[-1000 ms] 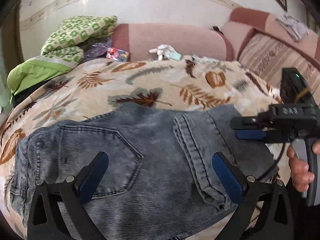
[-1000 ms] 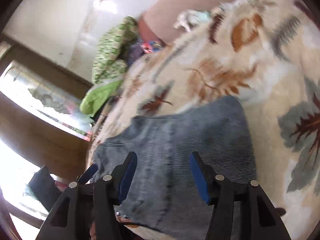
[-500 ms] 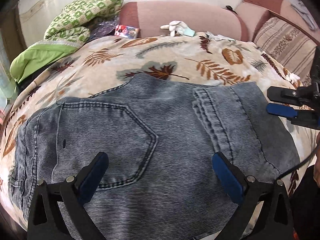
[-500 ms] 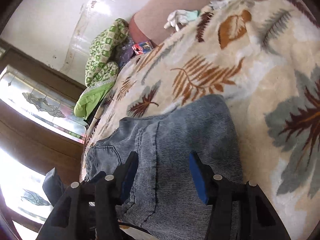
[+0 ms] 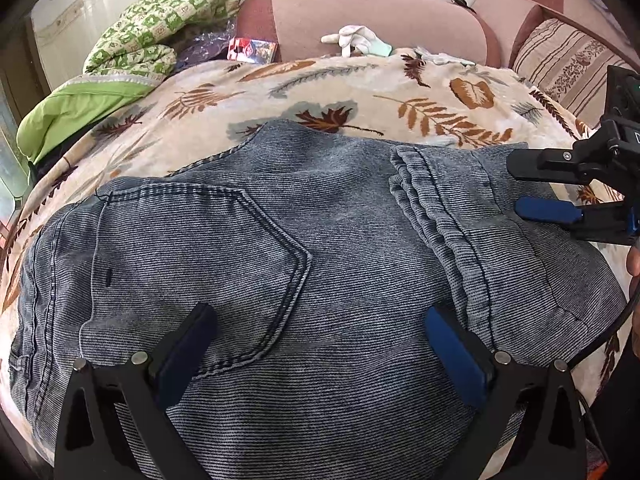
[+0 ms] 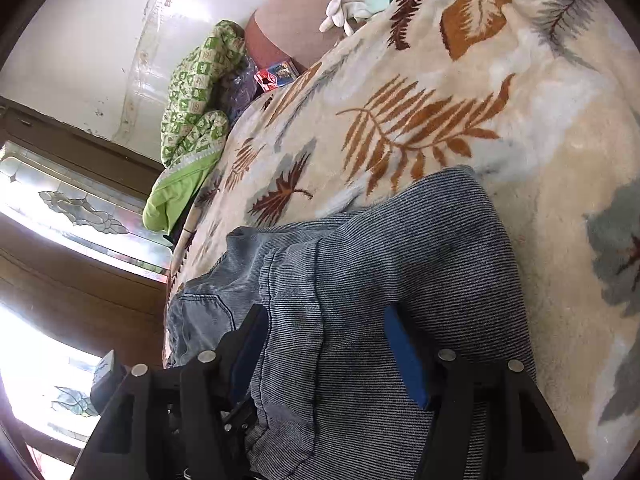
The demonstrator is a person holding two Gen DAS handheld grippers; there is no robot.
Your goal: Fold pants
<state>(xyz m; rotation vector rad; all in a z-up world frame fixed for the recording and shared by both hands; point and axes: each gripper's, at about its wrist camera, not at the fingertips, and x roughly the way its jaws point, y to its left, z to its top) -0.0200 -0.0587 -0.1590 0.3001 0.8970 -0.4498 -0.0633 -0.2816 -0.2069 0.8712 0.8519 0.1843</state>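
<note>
Main risk as I read it: the pants (image 5: 320,248) are a thick stack of denim layers, so a pinch at the edge could catch only the top layer and peel the fold apart, or drag the whole bundle across the plush leaf-print blanket (image 5: 360,92) and skew it. The loose hem band (image 5: 432,216) lying across the top layer looks likely to slip out of line if tugged sideways. Pants lie flat and folded on the blanket-covered bed, back pocket (image 5: 192,264) up, near edge close to the person. Left gripper (image 5: 320,344): jaws spread wide, holding nothing, hovering over the near part of the denim with pocket corner and hem band between the pads; can't tell whether the pads touch cloth. Right gripper (image 6: 328,352): jaws also apart and empty, over the right end of the pants, denim filling the gap; from the left wrist view it sits at that edge, pads stacked one above the other.
</note>
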